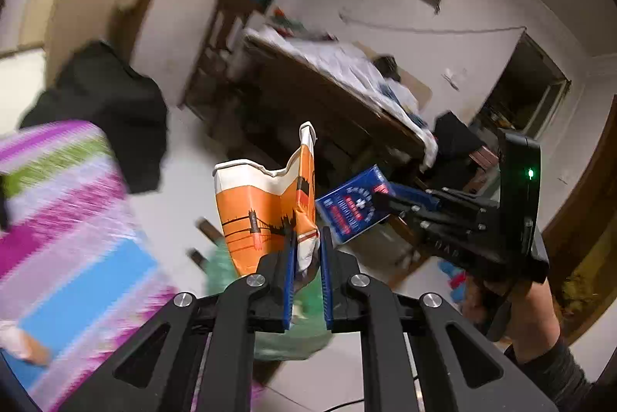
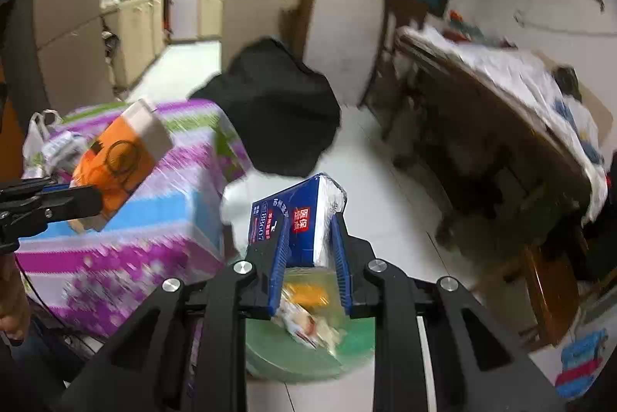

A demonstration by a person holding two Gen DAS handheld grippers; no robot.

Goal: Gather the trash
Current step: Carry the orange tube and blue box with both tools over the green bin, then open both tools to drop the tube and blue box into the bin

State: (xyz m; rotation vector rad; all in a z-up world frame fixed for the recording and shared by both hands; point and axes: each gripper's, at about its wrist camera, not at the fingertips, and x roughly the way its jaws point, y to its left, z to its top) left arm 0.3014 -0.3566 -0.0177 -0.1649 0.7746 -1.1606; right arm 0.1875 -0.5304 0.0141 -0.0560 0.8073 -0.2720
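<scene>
My left gripper [image 1: 307,250] is shut on a crushed orange and white paper cup [image 1: 266,215], held in the air; the cup also shows in the right wrist view [image 2: 119,157]. My right gripper [image 2: 310,238] is shut on a blue and white carton box [image 2: 297,219], seen too in the left wrist view [image 1: 353,209]. Both are held above a green trash bin [image 2: 308,354] that has wrappers inside; the bin shows below my left fingers as well [image 1: 293,335].
A table with a striped purple, blue and green cloth [image 2: 154,219] stands to the left, with a black cloth [image 2: 277,111] at its far end. A wooden table with a white cover [image 2: 501,111] is at the right. A kitchen lies beyond.
</scene>
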